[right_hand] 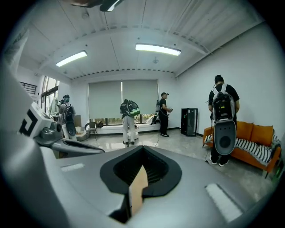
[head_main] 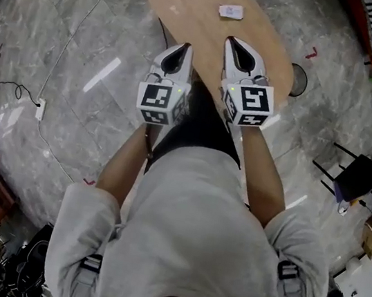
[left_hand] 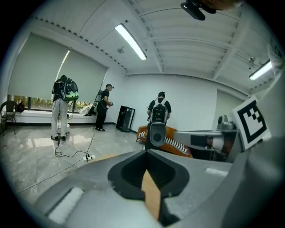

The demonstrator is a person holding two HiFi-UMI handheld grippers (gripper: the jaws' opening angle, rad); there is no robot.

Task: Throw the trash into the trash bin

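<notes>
A small white piece of trash (head_main: 230, 11) lies on the far part of an oval wooden table (head_main: 194, 6). I hold both grippers side by side over the table's near end, pointing away from me. My left gripper (head_main: 184, 47) has its jaws together with nothing between them; the left gripper view shows only a sliver of table wood under its tips (left_hand: 145, 151). My right gripper (head_main: 232, 42) is also shut and empty, its tips (right_hand: 142, 147) meeting in the right gripper view. The trash lies well beyond both grippers. A dark round object (head_main: 297, 80), possibly a bin, stands on the floor right of the table.
Cables and a power strip (head_main: 39, 111) run over the marble floor at left. A black chair (head_main: 358, 177) stands at right. An orange sofa (right_hand: 254, 133) and several people with backpacks (left_hand: 159, 111) stand farther off in the room.
</notes>
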